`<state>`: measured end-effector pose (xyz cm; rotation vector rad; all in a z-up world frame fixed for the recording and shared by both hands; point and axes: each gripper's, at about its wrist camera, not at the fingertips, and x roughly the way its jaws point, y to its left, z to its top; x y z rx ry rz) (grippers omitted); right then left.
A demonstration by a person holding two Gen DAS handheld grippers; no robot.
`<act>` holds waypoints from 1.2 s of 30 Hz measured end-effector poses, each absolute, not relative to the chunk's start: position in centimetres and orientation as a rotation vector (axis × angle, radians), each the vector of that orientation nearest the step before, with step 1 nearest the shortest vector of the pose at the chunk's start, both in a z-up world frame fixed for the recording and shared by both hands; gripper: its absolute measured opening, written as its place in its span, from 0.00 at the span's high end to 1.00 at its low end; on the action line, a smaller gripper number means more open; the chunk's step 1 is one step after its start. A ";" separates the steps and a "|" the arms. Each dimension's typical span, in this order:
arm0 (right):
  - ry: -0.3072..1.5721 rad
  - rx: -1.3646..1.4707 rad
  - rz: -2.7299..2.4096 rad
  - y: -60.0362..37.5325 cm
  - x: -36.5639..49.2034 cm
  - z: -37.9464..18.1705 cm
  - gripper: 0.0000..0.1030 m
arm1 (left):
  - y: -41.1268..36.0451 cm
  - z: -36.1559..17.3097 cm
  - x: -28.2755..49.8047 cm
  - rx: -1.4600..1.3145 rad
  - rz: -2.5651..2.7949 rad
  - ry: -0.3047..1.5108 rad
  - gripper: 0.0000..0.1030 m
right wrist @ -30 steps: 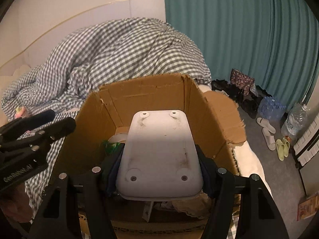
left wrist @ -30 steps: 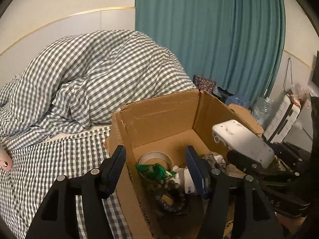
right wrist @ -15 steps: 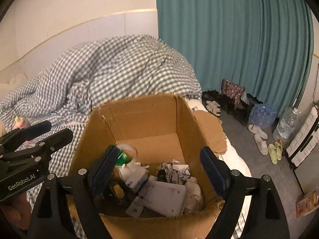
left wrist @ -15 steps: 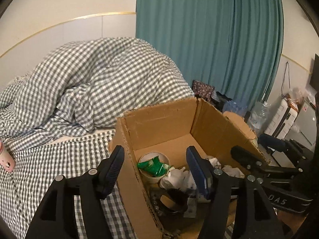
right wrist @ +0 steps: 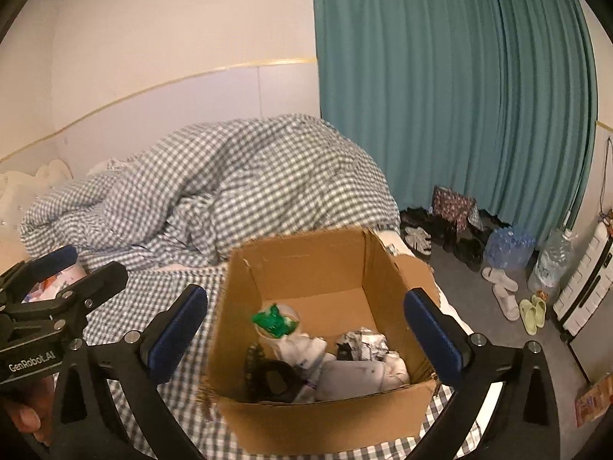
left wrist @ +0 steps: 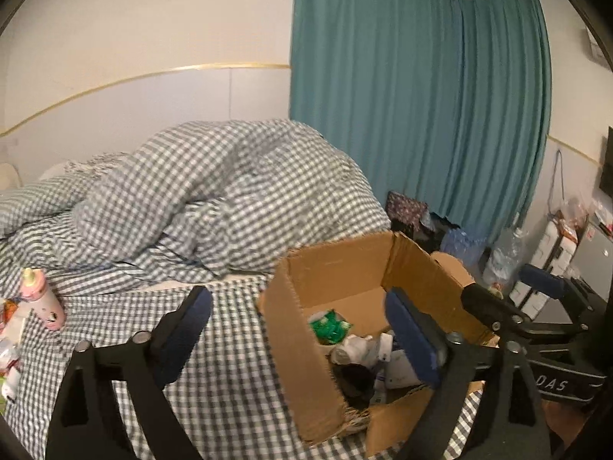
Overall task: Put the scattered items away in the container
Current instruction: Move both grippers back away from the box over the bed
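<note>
Right wrist view: "GenRobot.AI" on left claw; both claws opening, empty.

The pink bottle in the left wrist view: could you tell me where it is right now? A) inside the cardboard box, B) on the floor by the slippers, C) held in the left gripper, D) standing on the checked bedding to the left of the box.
D: the pink bottle stands upright on the checked bedding, well left of the cardboard box and clear of the left gripper.
</note>
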<state>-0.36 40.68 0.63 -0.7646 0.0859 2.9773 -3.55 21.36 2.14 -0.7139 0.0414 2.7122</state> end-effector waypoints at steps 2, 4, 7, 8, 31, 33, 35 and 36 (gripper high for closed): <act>0.079 -0.753 2.989 39.8 0.1 1.1 0.00 | 20.2 2.6 -3.0 -0.705 2.725 0.022 0.00; 0.076 -0.743 3.001 38.9 0.5 1.5 0.00 | 19.1 3.0 -2.3 -0.695 2.744 0.015 0.00; 0.057 -0.728 3.021 37.5 0.9 2.0 0.00 | 17.7 3.4 -1.4 -0.685 2.777 0.019 0.00; 0.048 -0.724 3.026 37.1 1.0 2.2 0.00 | 17.3 3.6 -1.2 -0.683 2.788 0.017 0.00; -0.008 -0.731 3.181 27.8 3.1 3.0 0.00 | 5.1 5.2 3.9 -0.699 2.985 -0.011 0.00; -0.011 -0.742 3.192 26.9 3.2 2.9 0.00 | 4.2 5.2 4.1 -0.709 2.997 -0.031 0.00; -0.024 -0.749 3.199 26.4 3.3 2.9 0.00 | 3.4 5.2 4.4 -0.721 3.008 -0.046 0.00; -0.032 -0.754 3.200 26.0 3.4 2.8 0.00 | 3.0 5.2 4.5 -0.724 3.013 -0.051 0.00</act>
